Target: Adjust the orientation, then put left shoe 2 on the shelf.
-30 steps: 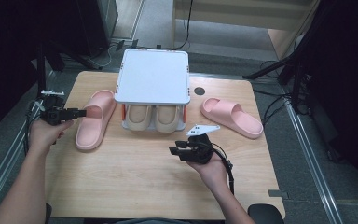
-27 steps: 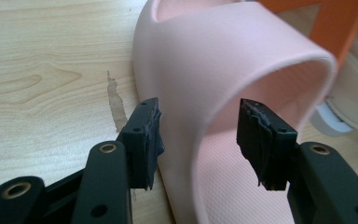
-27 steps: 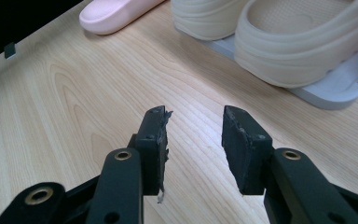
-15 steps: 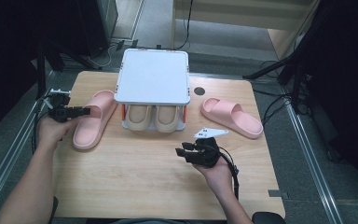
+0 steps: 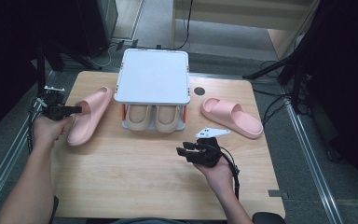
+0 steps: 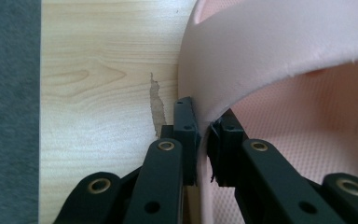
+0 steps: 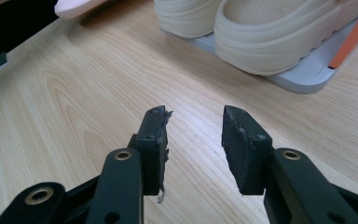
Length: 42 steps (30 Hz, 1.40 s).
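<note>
- Table [image 5: 135,177]: light wooden top; a small dark round hole [image 5: 199,91] near the far edge.
- Shoe rack [image 5: 152,76]: white two-tier stand with orange posts, at the far middle of the table; flat top shelf bare.
- Beige slippers [image 5: 153,116]: a pair side by side on the rack's lower tier, toes toward the person.
- Left pink slide sandal [image 5: 89,115]: lies on the table just left of the rack.
- Right pink slide sandal [image 5: 231,116]: lies on the table right of the rack, apart from it.
- Left gripper [image 5: 77,110]: at the table's left edge, jaws clamped on the strap edge of the left pink slide sandal; one jaw outside the strap, one inside.
- Right gripper [image 5: 181,151]: over bare table in front of the rack, jaws parted, holding nothing, pointed toward the beige slippers.
</note>
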Available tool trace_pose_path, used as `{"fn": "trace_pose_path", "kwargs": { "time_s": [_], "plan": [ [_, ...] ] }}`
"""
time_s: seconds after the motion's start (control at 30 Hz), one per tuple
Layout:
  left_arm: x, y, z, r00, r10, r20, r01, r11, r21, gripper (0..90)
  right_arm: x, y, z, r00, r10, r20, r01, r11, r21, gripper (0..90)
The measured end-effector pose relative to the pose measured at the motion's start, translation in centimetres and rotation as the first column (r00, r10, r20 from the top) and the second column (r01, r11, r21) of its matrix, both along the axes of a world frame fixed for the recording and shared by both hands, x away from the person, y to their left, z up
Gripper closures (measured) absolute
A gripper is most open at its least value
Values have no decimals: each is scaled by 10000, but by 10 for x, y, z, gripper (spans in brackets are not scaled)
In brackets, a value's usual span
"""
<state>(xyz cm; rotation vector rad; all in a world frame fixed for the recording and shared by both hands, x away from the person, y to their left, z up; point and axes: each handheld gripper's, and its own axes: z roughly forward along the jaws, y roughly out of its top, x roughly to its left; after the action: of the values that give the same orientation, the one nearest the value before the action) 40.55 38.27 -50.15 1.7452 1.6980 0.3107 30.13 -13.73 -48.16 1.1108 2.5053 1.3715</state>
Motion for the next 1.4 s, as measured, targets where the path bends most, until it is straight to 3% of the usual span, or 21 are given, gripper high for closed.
{"fn": "trace_pose_path", "kwargs": {
  "time_s": [0.17, 0.33, 0.47, 0.57, 0.63, 0.73, 0.97, 1.1, 1.2, 1.3, 1.4],
  "plan": [
    [-4, 1, 10, 9997, 67, 236, -65, 9999, -111, 829, 1, -1, 0, 10000, -10, -6, 10, 10000, 47, 612],
    [-7, -1, 19, 9999, -97, 108, 98, 9999, -79, 826, 2, 2, 1, 9999, 102, 14, -102, 9999, 57, 612],
    [-11, -4, 28, 9996, -43, 265, 44, 10000, -33, 828, 3, 5, 1, 9996, 264, 49, -265, 9996, 82, 611],
    [-12, -5, 34, 9995, 139, 281, -128, 9991, -395, 830, 5, 8, 1, 9991, 416, 37, -417, 9990, 149, 612],
    [-10, -7, 36, 9996, 96, 273, -84, 9991, -418, 834, 7, 8, 2, 9989, 473, 63, -474, 9987, 196, 614],
    [-6, -12, 43, 9999, 14, 129, -13, 10000, -76, 829, 11, 8, 2, 9990, 433, 52, -434, 9987, 266, 618],
    [3, -17, 68, 9999, 69, 84, -70, 9999, 89, 826, 14, 13, 5, 9979, 622, 171, -626, 9978, 209, 618],
    [7, -20, 84, 9998, 96, 176, -101, 9995, 312, 821, 15, 15, 6, 9972, 705, 231, -711, 9972, 226, 618],
    [12, -21, 98, 9995, 69, 292, -76, 9996, 255, 821, 16, 15, 6, 9972, 726, 190, -731, 9970, 263, 618],
    [16, -24, 110, 9988, 81, 473, -115, 9973, 729, 822, 18, 15, 7, 9973, 704, 207, -710, 9970, 323, 618],
    [23, -31, 122, 9986, 0, 528, -33, 9981, 622, 821, 20, 14, 6, 9974, 704, 138, -708, 9970, 328, 618]
  ]
}}
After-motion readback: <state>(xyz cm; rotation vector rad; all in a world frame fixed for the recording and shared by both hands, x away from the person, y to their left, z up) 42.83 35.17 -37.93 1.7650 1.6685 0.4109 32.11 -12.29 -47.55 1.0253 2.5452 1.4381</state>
